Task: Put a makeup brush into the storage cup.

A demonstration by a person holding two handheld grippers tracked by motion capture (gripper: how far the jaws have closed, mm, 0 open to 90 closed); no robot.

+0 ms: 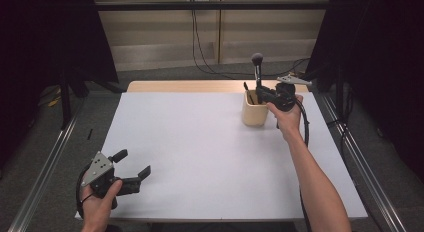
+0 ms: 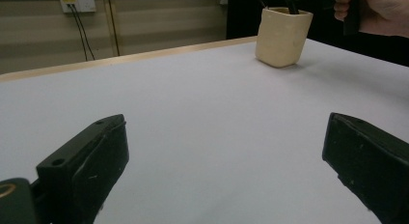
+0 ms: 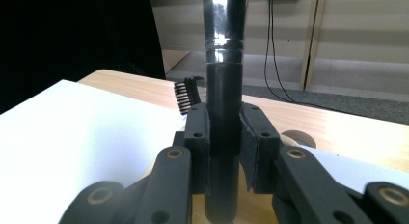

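Step in hand, prob.: stowing makeup brush [image 1: 257, 67] in cream holder cup [image 1: 253, 112] at far right of bench [image 1: 200, 142]. Right tongs [image 1: 264, 93] clamped on brush handle, brush upright, bristle head up, handle end just over or inside cup mouth; can't tell which. Small dark brush [image 3: 185, 96] already standing in cup. Left tongs [image 1: 134, 168] wide open, empty, resting near front left corner. Next, likely: lower straight down w/o tipping cup, then release grip.

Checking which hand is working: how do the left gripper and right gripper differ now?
The left gripper is open, holding nothing, low over the white table; the right gripper is shut on an upright makeup brush above the beige cup. Both are black and hand-held.
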